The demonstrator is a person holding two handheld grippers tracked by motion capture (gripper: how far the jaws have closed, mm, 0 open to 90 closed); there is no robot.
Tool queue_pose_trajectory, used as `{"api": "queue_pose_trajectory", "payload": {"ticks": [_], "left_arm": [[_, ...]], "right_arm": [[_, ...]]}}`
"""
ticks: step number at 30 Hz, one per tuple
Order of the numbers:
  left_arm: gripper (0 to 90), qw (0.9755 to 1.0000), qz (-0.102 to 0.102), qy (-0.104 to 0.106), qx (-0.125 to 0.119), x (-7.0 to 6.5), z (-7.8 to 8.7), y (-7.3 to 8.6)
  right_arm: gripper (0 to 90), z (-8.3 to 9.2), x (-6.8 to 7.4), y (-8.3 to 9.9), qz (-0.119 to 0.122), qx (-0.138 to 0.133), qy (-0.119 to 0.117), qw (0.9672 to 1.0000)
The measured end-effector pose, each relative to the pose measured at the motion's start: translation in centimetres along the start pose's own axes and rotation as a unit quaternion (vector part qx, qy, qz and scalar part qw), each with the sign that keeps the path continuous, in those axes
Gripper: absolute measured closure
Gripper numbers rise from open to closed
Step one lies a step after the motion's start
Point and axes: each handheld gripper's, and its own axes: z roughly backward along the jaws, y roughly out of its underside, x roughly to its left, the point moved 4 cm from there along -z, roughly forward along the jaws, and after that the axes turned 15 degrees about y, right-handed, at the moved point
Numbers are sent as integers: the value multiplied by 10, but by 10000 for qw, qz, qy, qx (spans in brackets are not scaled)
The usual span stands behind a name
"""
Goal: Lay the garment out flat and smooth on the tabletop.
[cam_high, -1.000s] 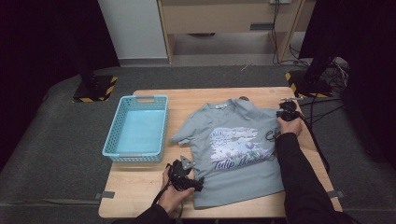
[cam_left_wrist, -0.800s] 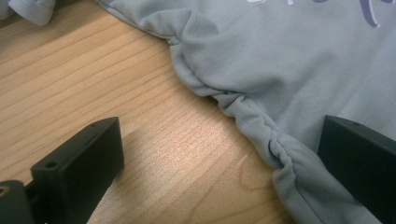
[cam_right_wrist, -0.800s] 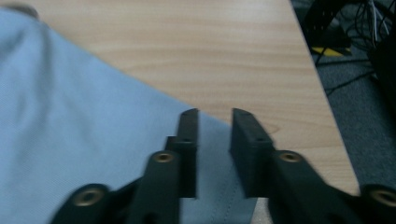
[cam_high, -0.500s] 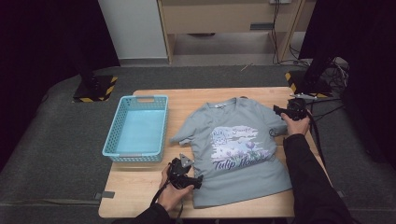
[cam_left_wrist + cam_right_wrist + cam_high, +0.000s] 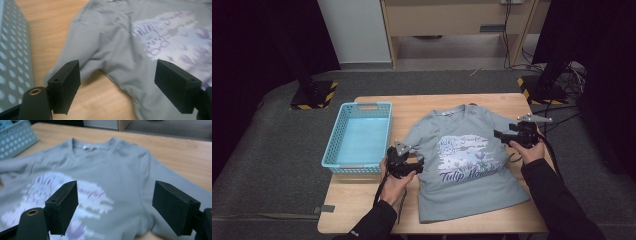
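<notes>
A grey T-shirt (image 5: 467,160) with a pale flower print and purple lettering lies flat, face up, on the wooden table (image 5: 422,105). My left gripper (image 5: 416,164) hovers at the shirt's left edge, just below the left sleeve (image 5: 75,57). Its jaws have just been closing a little but still stand wide, with the sleeve's hem under the gap and nothing pressed. My right gripper (image 5: 499,135) hangs over the shirt's right sleeve and points at the chest print (image 5: 62,192). Its jaws have just been opening and hold nothing.
A light blue perforated basket (image 5: 361,107) stands on the table's left part, close to the left gripper (image 5: 118,82). Bare wood shows beyond the collar (image 5: 92,146) and along the near edge. Cables trail off the table's right side.
The right gripper opened, let go at the shirt's right shoulder and drew back toward the person. The left gripper rose and moved up along the shirt's left edge toward the sleeve.
</notes>
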Motion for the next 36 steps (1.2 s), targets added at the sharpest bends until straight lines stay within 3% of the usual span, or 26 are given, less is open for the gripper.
{"api": "queue_pose_trajectory", "payload": {"ticks": [7, 9, 15, 22, 31, 36], "left_arm": [[269, 9995, 83, -297, -28, 22, -19, -16], [287, 9985, 119, -534, 50, 35, -30, -21], [312, 9972, 317, -629, 270, 54, -50, -23], [380, 9951, 293, -789, 523, 63, -65, -19], [636, 9936, 269, -802, 748, 65, -70, -16], [687, 9936, 177, -776, 802, 63, -72, -19]], "right_arm": [[174, 27, 20, 38, 415, 278, -247, 9984], [166, 32, 25, 48, 460, 402, -329, 9976], [160, 39, 34, 62, 547, 611, -534, 9952], [155, 37, 40, 67, 652, 746, -639, 9930], [148, 34, 47, 71, 838, 931, -778, 9891], [144, 32, 51, 74, 931, 1016, -800, 9872]]}}
